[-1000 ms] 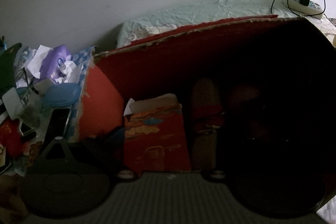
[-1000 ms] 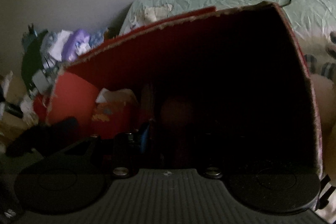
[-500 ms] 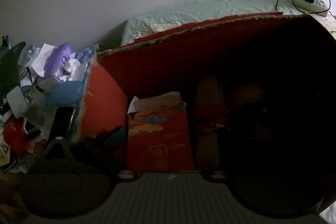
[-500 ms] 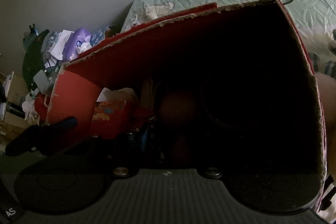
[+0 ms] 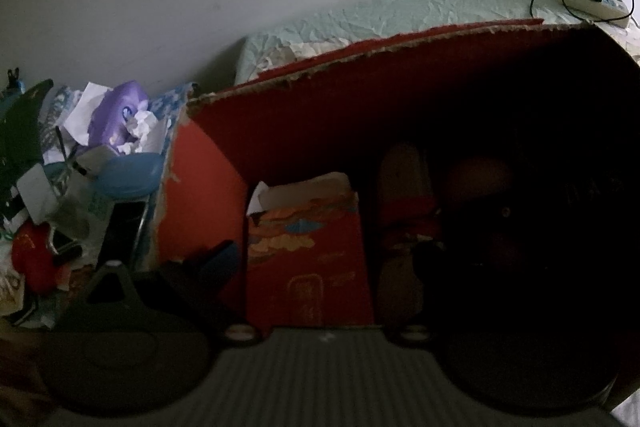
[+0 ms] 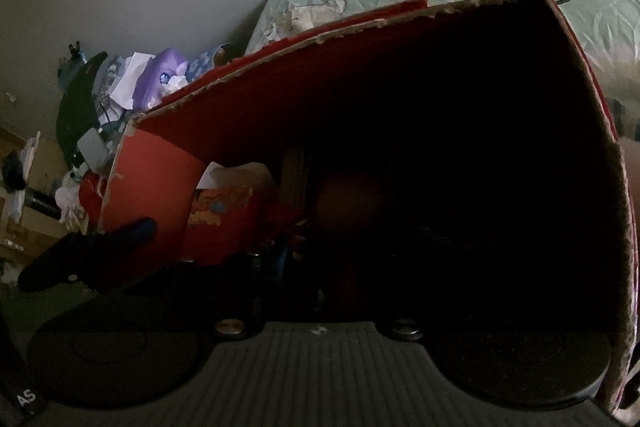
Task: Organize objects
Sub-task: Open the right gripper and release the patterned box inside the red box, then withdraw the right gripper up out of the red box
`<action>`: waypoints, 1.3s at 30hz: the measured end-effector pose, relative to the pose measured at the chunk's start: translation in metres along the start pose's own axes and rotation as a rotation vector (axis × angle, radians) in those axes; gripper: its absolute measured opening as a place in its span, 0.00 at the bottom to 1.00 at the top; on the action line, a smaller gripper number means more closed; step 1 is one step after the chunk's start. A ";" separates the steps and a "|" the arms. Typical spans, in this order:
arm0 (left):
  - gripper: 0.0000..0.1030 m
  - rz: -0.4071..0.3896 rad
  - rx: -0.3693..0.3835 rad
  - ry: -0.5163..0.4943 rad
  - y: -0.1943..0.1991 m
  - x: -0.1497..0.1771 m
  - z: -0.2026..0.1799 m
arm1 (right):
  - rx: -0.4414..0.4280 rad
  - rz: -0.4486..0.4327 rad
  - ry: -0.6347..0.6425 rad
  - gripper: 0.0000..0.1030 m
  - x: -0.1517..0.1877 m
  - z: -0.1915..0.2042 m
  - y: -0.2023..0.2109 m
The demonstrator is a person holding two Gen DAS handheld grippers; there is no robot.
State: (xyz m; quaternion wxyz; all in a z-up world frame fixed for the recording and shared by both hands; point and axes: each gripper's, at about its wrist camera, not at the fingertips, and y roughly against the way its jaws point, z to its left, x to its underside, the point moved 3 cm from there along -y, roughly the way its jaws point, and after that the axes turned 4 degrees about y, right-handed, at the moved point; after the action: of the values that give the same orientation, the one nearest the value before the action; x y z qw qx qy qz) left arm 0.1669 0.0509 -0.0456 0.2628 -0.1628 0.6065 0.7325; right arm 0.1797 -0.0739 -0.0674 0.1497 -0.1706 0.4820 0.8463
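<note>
The red box (image 5: pixel 208 195) – torn cardboard rim, dark inside – sat on the bed (image 5: pixel 400 15), a patterned red packet (image 5: pixel 308 259) upright within. Neither gripper's jaw state could be told – too dark.

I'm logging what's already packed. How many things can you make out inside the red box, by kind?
Printed red carton: 1
Brown-and-red upright thing: 1
Round brownish thing: 1
Total: 3 discernible; the right of the red box is too dark to count.
</note>
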 end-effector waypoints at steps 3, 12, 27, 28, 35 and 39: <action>0.92 -0.001 -0.003 0.005 0.001 0.000 0.000 | 0.011 -0.015 0.000 0.33 0.001 0.000 0.002; 0.92 -0.001 -0.027 0.012 0.001 0.001 -0.001 | 0.056 -0.060 0.015 0.33 0.003 0.004 0.006; 0.92 0.012 -0.019 0.002 0.000 0.000 -0.003 | 0.058 -0.068 0.056 0.34 0.007 0.009 0.006; 0.92 0.013 -0.019 0.001 0.000 0.000 -0.003 | 0.058 -0.070 0.048 0.34 0.007 0.009 0.006; 0.92 0.013 -0.017 0.007 -0.001 -0.001 -0.002 | 0.093 -0.104 0.112 0.37 0.009 0.017 0.012; 0.84 0.021 0.008 0.063 0.005 -0.001 -0.004 | 0.145 -0.156 0.129 0.37 0.007 0.016 0.027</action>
State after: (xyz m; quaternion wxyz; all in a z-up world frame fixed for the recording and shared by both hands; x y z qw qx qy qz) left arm 0.1646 0.0467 -0.0421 0.2368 -0.1783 0.6191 0.7273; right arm 0.1593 -0.0723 -0.0421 0.1956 -0.2506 0.5359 0.7822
